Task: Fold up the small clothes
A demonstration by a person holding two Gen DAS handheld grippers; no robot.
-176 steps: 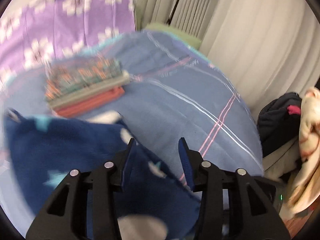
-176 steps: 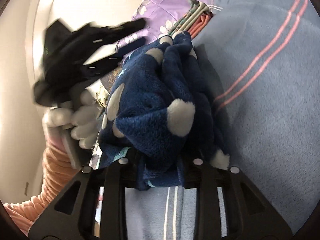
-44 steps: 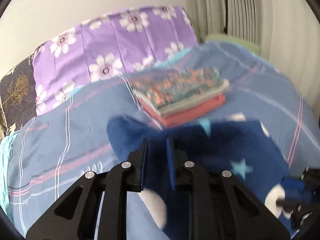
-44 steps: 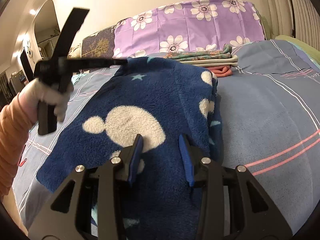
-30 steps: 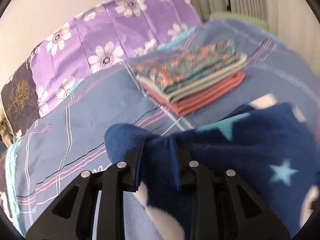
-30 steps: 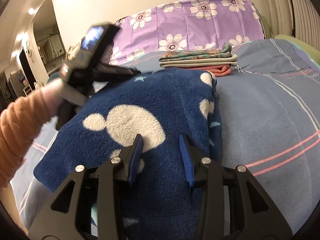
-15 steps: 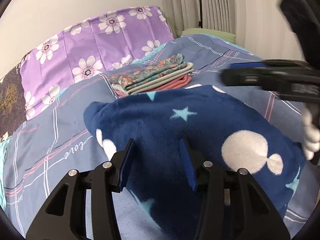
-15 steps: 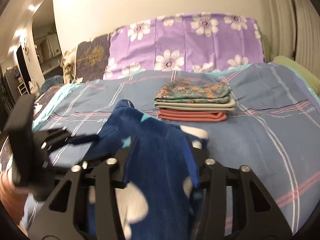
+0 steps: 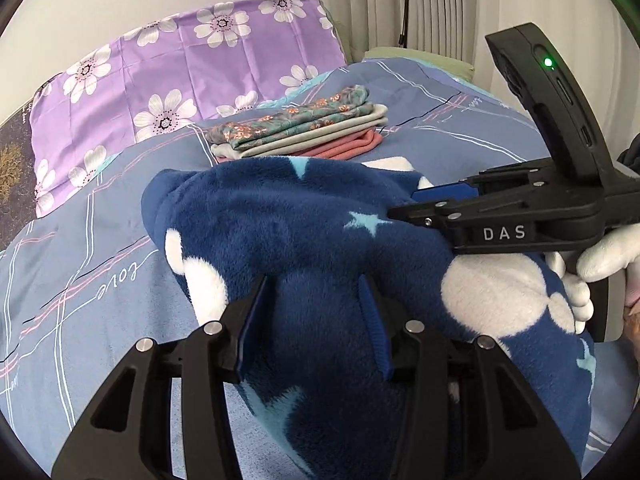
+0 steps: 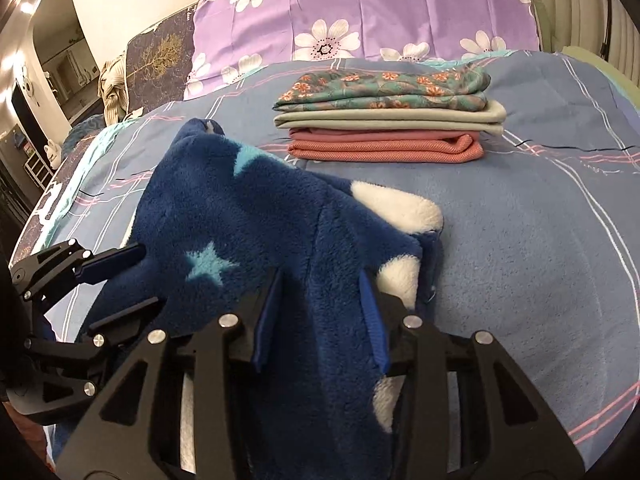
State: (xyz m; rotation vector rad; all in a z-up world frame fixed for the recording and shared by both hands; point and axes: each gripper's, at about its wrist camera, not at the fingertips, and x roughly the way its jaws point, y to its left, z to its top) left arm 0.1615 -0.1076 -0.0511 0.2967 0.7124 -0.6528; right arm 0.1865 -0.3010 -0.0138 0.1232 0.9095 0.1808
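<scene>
Left gripper (image 9: 312, 304): jaws just opened, apart over the navy fleece garment (image 9: 304, 216), not pressing. Right gripper (image 10: 320, 300): jaws apart, fleece between them. Garment lies bunched on the bed (image 10: 540, 240); folded clothes stack (image 10: 384, 124) at 12 o'clock beyond

Bare bedsheet (image 10: 540, 240) right of fleece garment (image 10: 248, 216), folded stack (image 10: 384, 120) blocking beyond, pillow (image 10: 360, 12) behind
</scene>
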